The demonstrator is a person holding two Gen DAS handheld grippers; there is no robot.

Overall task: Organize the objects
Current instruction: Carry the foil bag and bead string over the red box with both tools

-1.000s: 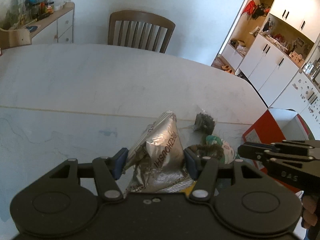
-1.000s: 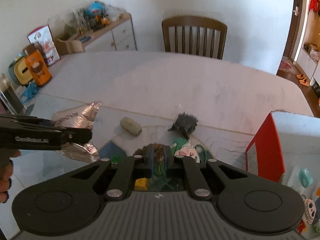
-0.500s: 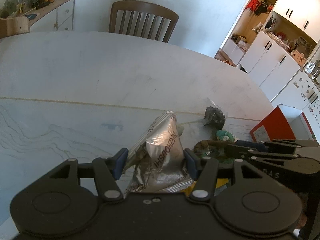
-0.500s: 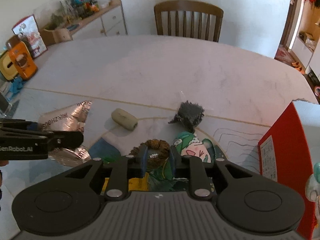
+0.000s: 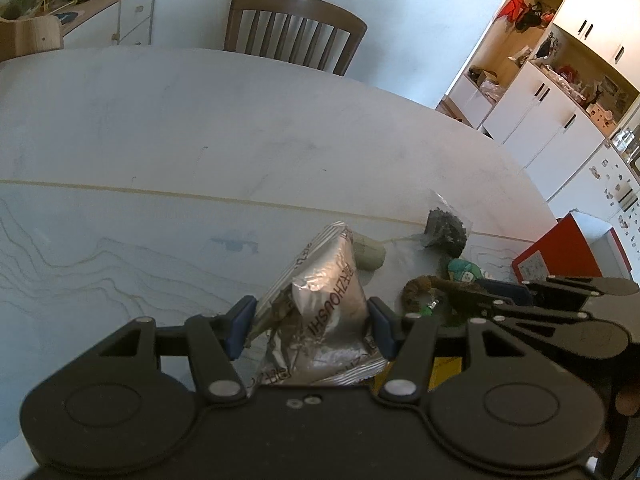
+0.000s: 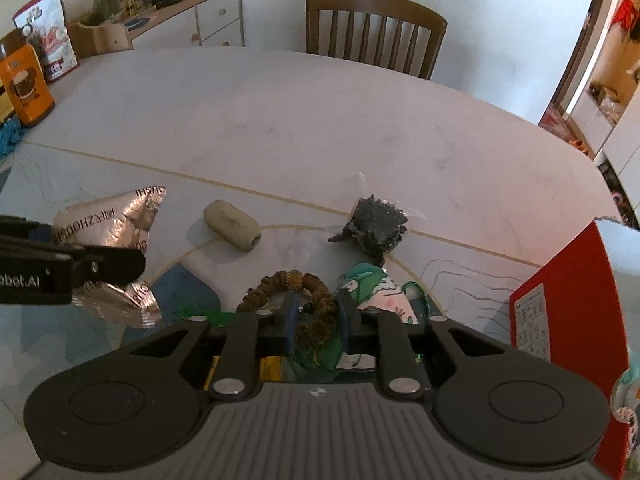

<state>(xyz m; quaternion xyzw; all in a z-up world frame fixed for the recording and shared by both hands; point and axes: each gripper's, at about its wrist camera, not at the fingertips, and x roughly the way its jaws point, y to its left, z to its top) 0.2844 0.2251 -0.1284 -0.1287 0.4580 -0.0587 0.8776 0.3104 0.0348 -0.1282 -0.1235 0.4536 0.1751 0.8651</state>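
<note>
Left gripper [image 5: 312, 322] closed on a crinkled silver foil packet [image 5: 320, 320], blue pads pressing both sides of it, packet lifted over the pale marble table [image 5: 160, 140]. Same packet [image 6: 108, 232] visible in the right wrist view, partly behind the black fingers of the left gripper [image 6: 120, 262].

Right gripper [image 6: 318, 316] closed on a brown beaded bracelet [image 6: 296, 292], one side of the ring pinched between the blue pads, rest of the ring lying on the table in front. Just right of the bracelet, a green and white cartoon pouch [image 6: 378, 292]. Beyond it, a dark crumpled bundle in clear plastic [image 6: 376, 226]. Left of that, well apart, a beige oval block [image 6: 232, 230] lying flat. At the right edge, a red box [image 6: 568, 300] standing open. At the far side of the table, a wooden chair [image 6: 376, 32].
</note>
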